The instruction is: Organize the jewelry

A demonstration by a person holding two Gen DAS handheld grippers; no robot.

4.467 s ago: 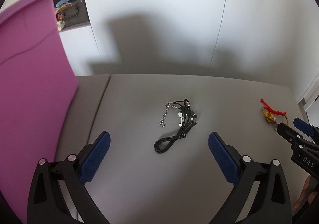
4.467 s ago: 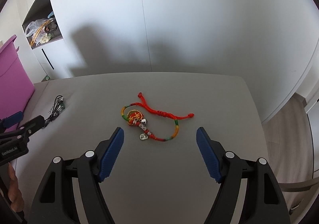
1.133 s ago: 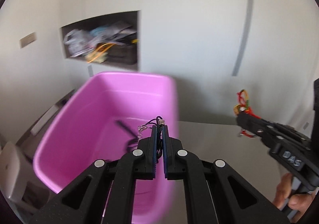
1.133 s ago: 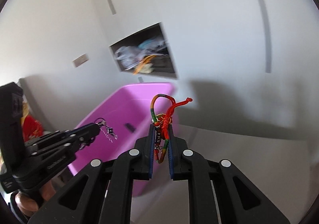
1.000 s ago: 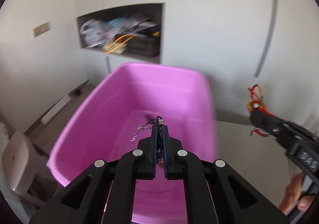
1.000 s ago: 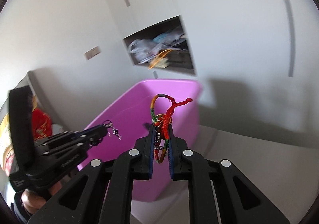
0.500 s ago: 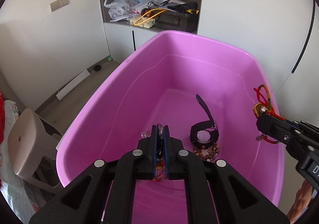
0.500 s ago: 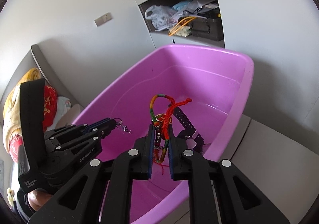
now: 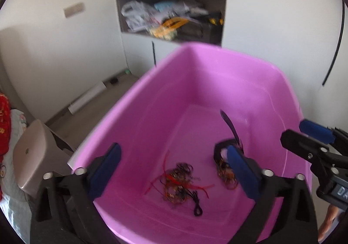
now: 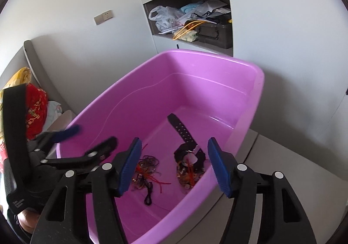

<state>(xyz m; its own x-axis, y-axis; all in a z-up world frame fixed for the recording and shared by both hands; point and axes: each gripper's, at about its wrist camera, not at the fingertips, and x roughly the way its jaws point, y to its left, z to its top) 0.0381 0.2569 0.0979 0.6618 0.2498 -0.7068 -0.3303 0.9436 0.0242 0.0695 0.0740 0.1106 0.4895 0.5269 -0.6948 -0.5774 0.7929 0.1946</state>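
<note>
white wall and cupboard doors behind, cluttered wall niche (image 10: 191,24) up top, grey desk (image 10: 271,170) at the right edge. pink tub (image 10: 250,100) sits at the desk's end and both tongs hang over it.

step in hand: the drop. left tongs (image 9: 174,170) have just been opening and stand wide, nothing between the pads. right tongs (image 10: 174,165) have just been opening too, partly apart, also empty. the black cord bracelet and the red string bracelet lie tangled in one heap (image 9: 178,181) on the tub floor, just beside the black watch (image 10: 189,157), which rests over some beaded piece i can't make out. so this pair of items looks delivered.

next move, my guess: lift both tongs clear of the tub rim, swing back toward the desk and look for more jewelry. whether any is left there can't be told, only a bare corner of desk shows.

view differences: right wrist view is sharp, shows the desk, the watch strap holes, a sofa with a red cushion (image 10: 37,105), and the left tongs from the side. left wrist view is blurred, shows a beige stool (image 9: 34,152) and floor beside the tub, and the right tongs poking in at right, with a bit of the person's hand (image 9: 328,220) below.
</note>
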